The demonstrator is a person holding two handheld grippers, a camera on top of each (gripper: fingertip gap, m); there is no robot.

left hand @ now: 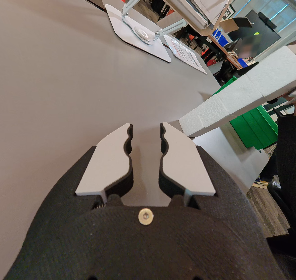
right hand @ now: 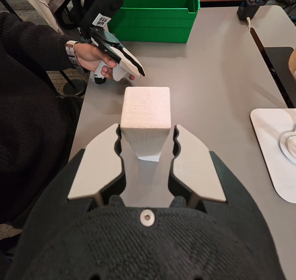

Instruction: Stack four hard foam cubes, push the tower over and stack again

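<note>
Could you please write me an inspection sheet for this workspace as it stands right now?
Surface: grey table, no spills or marks seen.
Handled things: white foam column, upright on the table.
Clutter: green bin at the far edge; white stand base; laminated sheet; black charging dock.
Grippers: right gripper open, its fingers either side of the foam column's top; left gripper open and empty over bare table, held in a hand.
Cables: one white cable from the dock.
Surroundings: other desks and chairs behind.
</note>
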